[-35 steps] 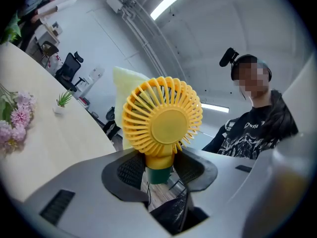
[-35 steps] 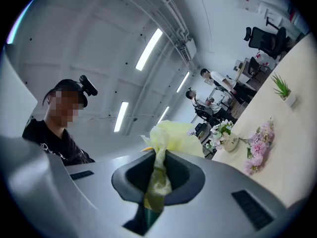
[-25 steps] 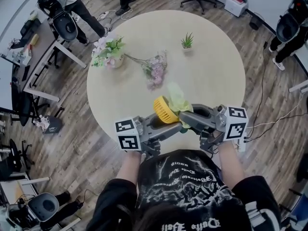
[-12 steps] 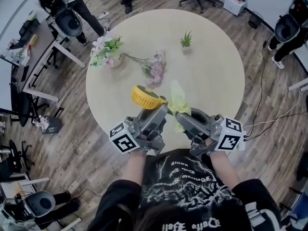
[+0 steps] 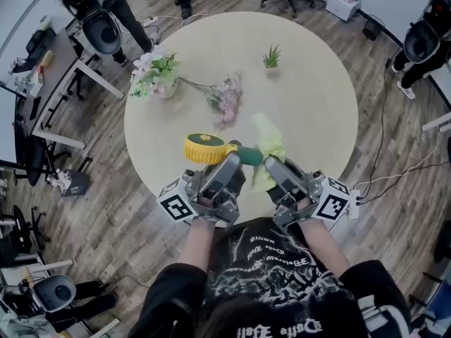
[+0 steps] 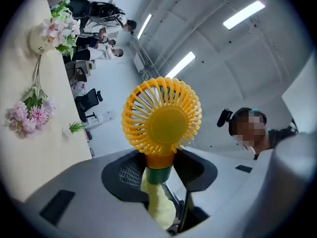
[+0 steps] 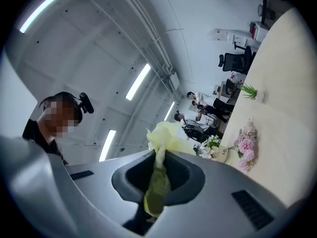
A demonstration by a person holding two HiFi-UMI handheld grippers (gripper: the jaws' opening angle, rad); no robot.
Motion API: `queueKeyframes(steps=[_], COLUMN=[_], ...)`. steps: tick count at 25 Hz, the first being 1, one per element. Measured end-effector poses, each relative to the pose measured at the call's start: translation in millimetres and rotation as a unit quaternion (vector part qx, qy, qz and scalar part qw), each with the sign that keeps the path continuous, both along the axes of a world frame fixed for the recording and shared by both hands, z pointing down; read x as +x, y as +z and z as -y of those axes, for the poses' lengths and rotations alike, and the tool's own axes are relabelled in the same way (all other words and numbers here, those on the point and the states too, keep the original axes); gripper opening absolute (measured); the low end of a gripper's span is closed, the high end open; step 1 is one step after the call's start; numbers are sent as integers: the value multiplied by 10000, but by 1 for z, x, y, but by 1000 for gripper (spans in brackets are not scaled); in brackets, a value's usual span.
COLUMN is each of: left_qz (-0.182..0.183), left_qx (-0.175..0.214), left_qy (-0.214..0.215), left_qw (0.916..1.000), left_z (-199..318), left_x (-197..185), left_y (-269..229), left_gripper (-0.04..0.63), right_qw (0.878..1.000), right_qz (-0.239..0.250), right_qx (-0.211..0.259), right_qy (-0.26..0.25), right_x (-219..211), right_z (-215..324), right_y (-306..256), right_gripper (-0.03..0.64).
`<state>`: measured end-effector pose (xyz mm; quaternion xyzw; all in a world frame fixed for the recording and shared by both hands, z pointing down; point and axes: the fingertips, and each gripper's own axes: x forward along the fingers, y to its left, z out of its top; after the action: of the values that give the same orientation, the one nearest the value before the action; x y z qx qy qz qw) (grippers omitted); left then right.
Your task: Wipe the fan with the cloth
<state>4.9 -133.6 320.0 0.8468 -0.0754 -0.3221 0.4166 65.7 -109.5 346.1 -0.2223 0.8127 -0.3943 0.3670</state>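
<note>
Left gripper (image 5: pixel 235 163) clenched on fan (image 6: pixel 162 115) handle, below green collar; fan head raised over near edge of table (image 5: pixel 310 69). Right gripper (image 5: pixel 270 165) pinching cloth (image 7: pixel 166 133), bunch sticking out past jaws, just beside fan. Fan likely light, rigid plastic — thin grille ribs probably fragile, handle safest hold. Cloth soft, limp — needs bunched grip.

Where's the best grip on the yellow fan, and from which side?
The pale handle below the green collar, from its base end, as the left gripper has it. The fan head is a wide slatted grille that the cloth must reach.
</note>
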Motion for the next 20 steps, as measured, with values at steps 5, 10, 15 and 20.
queueKeyframes(steps=[5,10,15,20], left_qz=[476,794,1233,2030], left_qx=[347,501,551,696], left_qy=[722,1183,1401,1364], left_qw=[9956,9885,9809,9671], left_z=[-20,-32,-35,-32], left_x=[20,34,46,53], left_y=[3,8,17,32], left_gripper=[195,195,195,195], right_qw=[9993,9925,9845,9791], right_qz=[101,-331,-1008,-1571], right_qx=[-7,318,619,620], right_qy=[-373,-1137,-1296,-1131], right_x=[6,-6,-6,-8], right_z=[12,9,7,11], right_y=[-1,-7,-8,-5], right_gripper=[31,31,31,31])
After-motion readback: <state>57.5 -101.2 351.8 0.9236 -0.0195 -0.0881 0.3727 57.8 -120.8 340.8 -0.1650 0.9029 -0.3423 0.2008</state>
